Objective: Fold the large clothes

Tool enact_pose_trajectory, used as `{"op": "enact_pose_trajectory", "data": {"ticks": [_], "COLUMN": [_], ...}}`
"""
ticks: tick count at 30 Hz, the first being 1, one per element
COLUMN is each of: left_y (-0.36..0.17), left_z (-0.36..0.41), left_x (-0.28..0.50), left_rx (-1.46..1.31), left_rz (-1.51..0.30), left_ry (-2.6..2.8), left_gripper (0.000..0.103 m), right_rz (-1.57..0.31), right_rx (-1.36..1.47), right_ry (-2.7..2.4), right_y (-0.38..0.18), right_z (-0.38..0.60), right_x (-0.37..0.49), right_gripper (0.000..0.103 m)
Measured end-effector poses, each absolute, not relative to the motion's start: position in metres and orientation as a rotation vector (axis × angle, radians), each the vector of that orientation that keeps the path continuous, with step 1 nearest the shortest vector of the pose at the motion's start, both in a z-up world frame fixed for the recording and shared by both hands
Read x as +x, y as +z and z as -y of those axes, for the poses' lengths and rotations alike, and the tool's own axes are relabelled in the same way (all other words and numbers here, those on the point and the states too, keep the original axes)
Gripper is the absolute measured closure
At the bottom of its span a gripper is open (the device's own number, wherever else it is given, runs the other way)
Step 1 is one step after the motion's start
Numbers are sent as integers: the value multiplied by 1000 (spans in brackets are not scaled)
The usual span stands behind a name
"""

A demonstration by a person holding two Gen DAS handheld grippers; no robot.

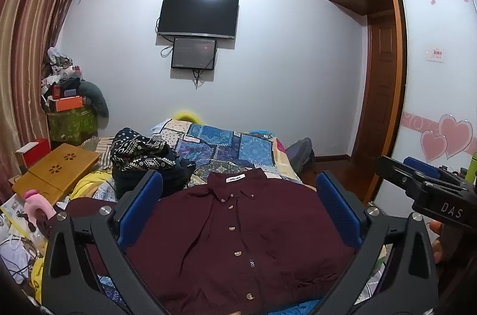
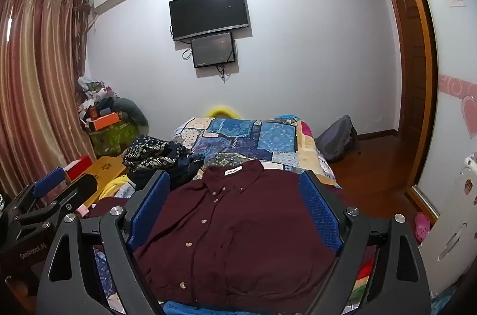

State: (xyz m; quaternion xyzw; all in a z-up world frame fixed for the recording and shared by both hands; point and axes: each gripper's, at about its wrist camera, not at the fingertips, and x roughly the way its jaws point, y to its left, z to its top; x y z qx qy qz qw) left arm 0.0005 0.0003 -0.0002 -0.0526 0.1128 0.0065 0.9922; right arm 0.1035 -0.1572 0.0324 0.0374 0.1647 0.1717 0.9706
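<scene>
- Left wrist view: low over the near end of the bed (image 1: 226, 145), facing the far wall and its television (image 1: 198, 15); the right gripper (image 1: 417, 181) shows at its right edge.
- Right wrist view: same height and heading, tilted slightly; the left gripper (image 2: 59, 189) shows at its left edge.
- Shared: maroon shirt (image 1: 238, 237) close below, bed, television, curtain (image 2: 35, 88).

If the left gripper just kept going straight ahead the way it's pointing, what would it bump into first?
Probably the maroon shirt spread on the bed; the left gripper hangs open right over it. Depth is unclear, so it might skim past toward the patchwork quilt.
</scene>
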Motion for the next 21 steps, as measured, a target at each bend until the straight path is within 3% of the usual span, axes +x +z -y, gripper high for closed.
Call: {"op": "enact_pose_trajectory", "data": {"ticks": [21], "left_y": [-4], "left_z": [-9], "left_x": [0], "left_rx": [-108], "left_rz": [-230], "left_ry": [30], "left_gripper": [0], "right_rz": [-335], "right_rx": [78], "right_ry": [354], "right_y": [27], "right_z": [146], "right_x": [101], "right_gripper": [17]}}
